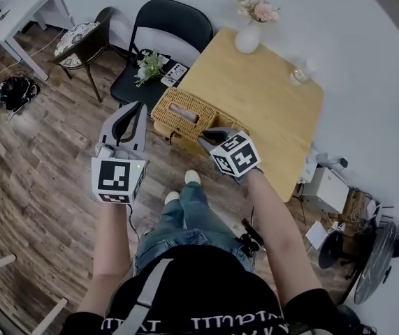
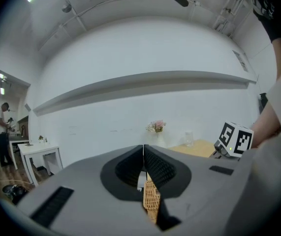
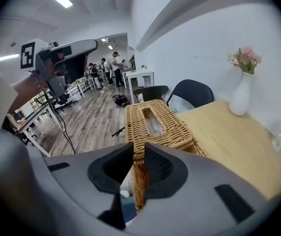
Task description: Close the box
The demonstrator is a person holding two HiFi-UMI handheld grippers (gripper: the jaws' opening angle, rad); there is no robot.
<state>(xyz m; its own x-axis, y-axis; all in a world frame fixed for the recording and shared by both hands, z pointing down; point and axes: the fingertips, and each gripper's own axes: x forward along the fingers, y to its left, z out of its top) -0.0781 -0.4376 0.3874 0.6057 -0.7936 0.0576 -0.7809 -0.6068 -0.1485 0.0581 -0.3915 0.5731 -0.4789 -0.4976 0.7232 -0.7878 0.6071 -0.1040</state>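
Your right gripper [image 1: 203,137] had its fingers drawn in to a narrow gap, and the near edge of the wicker box [image 1: 185,114] stood in that gap. In the right gripper view the right gripper [image 3: 139,154] had the woven wall running down between its two dark pads. The right pad lay against the weave, and at the tips the wicker filled the gap, so it read as a pinch on the box's rim. The slotted top of the wicker box [image 3: 167,132] stretched away from the fingertips toward the far side.

The box sat on the near left corner of the wooden table [image 1: 269,96], with part of it hanging past the table's edge toward you. Your right gripper met it at its near right end.

Your left gripper [image 1: 138,110] was closed and held nothing. In the left gripper view the left gripper [image 2: 143,149] had its tips touching. A strip of the wicker box [image 2: 151,198] showed only through the slot lower down between the pads, beyond them rather than held. From the head view that gripper hung left of the box, near it but not touching.

A white vase of flowers [image 1: 248,37] stood at the table's far left corner. A clear glass [image 1: 300,72] stood near the far right edge, well apart from the box. A black chair [image 1: 171,26] stood just beyond the box on the far left.
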